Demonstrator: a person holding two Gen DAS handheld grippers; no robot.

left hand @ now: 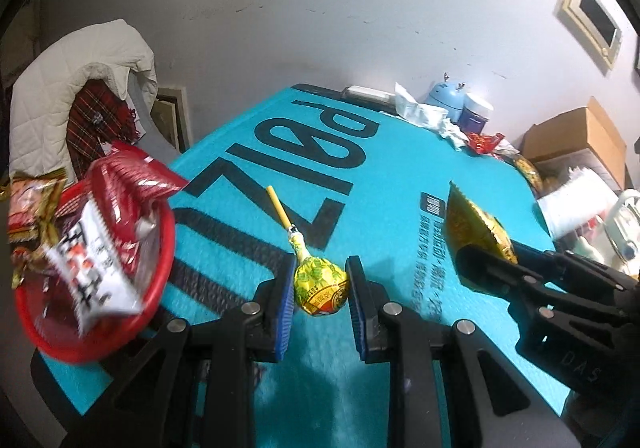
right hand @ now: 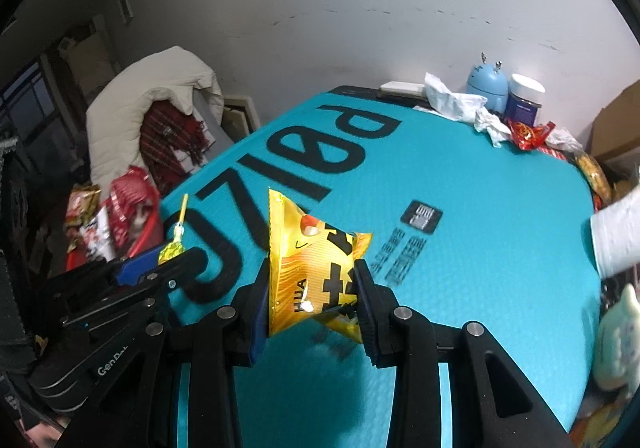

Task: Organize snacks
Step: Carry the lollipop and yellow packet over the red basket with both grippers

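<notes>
My left gripper (left hand: pixel 320 290) is shut on a yellow-wrapped lollipop (left hand: pixel 318 284), whose yellow stick points away over the teal table (left hand: pixel 400 176). To its left a red basket (left hand: pixel 100 332) at the table's edge holds several red and white snack packets (left hand: pixel 96 264). My right gripper (right hand: pixel 312 288) is shut on a yellow snack packet (right hand: pixel 308 276) lifted above the table. In the left wrist view the right gripper (left hand: pixel 480 260) shows at the right with the packet (left hand: pixel 472 224). The right wrist view has the left gripper (right hand: pixel 176 260) at the left, with the lollipop (right hand: pixel 170 250) near the basket (right hand: pixel 136 240).
At the table's far right stand a blue round gadget (right hand: pixel 486 82), a white-lidded jar (right hand: pixel 524 98), crumpled tissues (right hand: pixel 456 98) and more snack wrappers (right hand: pixel 528 134). A chair draped with a white quilted coat (right hand: pixel 144 108) stands beyond the left edge. A cardboard box (left hand: pixel 576 136) sits off to the right.
</notes>
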